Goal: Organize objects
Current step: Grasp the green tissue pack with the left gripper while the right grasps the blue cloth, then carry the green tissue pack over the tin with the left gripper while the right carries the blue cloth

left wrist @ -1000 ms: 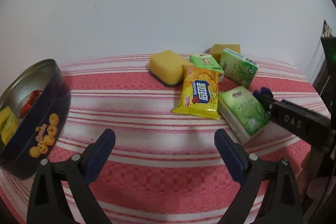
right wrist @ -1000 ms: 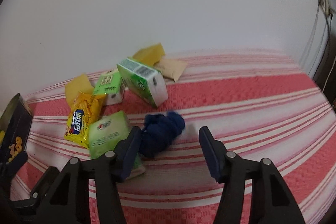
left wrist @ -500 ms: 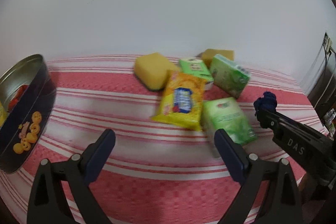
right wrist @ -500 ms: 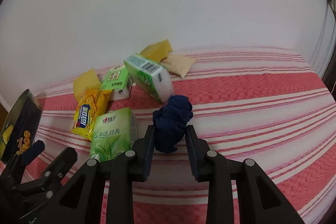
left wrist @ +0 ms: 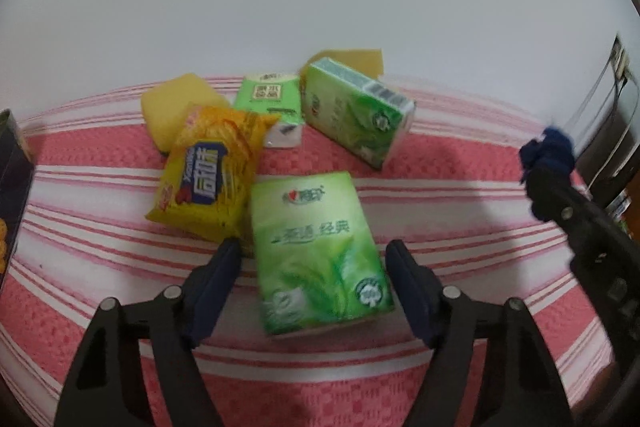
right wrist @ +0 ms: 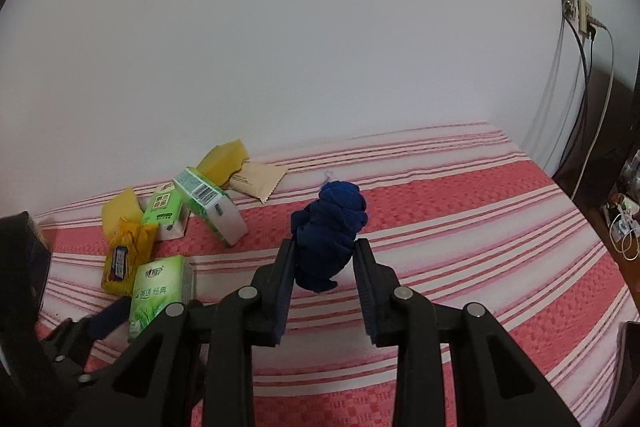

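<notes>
A green tissue pack point(left wrist: 316, 247) lies flat on the red striped cloth point(left wrist: 460, 155). It sits between the fingers of my left gripper point(left wrist: 313, 259), whose jaws are closing; a gap still shows on the left side of the pack. My right gripper point(right wrist: 325, 247) is shut on a dark blue rolled cloth bundle point(right wrist: 332, 223) and holds it above the cloth. From the left wrist view that bundle point(left wrist: 548, 151) and the right gripper point(left wrist: 560, 195) appear at the right edge.
Behind the pack lie a yellow snack bag point(left wrist: 212, 171), a yellow sponge point(left wrist: 176, 107), a small green pack point(left wrist: 270, 95) and a tilted green pack point(left wrist: 352, 111). A dark tin point(left wrist: 12, 167) stands at the left. A beige packet point(right wrist: 256, 181) lies by the wall; cables point(right wrist: 580, 107) hang at right.
My left gripper moved up to the green tissue pack and its jaws narrowed around it. My right gripper shut on the blue bundle and lifted it off the cloth.
</notes>
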Demonstrator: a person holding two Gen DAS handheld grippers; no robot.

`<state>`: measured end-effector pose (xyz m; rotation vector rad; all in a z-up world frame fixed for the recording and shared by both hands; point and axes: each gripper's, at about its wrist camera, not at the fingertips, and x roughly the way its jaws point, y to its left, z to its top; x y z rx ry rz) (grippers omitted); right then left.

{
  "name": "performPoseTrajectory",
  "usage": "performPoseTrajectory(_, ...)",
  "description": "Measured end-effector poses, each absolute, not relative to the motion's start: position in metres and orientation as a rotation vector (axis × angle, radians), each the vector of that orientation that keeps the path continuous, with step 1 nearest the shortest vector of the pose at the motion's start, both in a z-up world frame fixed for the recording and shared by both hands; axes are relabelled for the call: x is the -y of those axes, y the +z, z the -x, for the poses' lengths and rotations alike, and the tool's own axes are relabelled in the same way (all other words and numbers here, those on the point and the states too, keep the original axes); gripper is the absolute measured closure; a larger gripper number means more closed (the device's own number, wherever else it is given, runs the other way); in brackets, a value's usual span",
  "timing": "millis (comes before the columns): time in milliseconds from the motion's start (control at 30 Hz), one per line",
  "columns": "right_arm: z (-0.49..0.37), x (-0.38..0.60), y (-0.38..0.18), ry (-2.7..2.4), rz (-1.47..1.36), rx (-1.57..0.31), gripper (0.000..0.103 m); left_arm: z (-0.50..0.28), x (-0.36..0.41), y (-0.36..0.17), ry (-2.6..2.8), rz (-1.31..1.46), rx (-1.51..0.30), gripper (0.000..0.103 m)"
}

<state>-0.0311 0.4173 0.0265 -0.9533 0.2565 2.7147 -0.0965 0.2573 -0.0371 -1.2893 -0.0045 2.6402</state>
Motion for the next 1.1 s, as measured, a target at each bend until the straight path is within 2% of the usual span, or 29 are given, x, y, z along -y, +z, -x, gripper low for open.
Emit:
performPoseTrajectory(100,0.033,-0.414,0.024,2.722,0.948,-0.258,0.071,0.096,-0.259,-0.037,2.621,1.277,0.002,0.039)
performPoseTrajectory(133,0.033,-0.414,0.024,2.726,0.945,-0.262,0.071,0.096,-0.257,-0.037,2.617,1.270,0.013,0.051)
performPoseTrajectory(300,0.029,-0.413,0.027,2.809,0.909,-0.338,0.071,0.088,-0.238,-0.029,2.619,1.196,0.128,0.051)
performPoseTrajectory(467,0.023,-0.403,0.033,2.937,0.792,-0.401,0.071,0.064,-0.214,-0.003,2.701,1.005,0.139,0.051)
performPoseTrajectory(700,0.021,-0.384,0.035,2.968,0.712,-0.327,0.071,0.036,-0.165,0.014,2.785,0.868,0.112,0.051)
performPoseTrajectory(867,0.022,-0.363,0.028,2.935,0.690,-0.219,0.071,0.027,-0.132,0.016,2.857,0.829,0.061,0.051)
performPoseTrajectory(1100,0.015,-0.343,0.024,2.884,0.622,-0.162,0.071,0.016,-0.092,0.016,2.927,0.822,0.006,0.051)
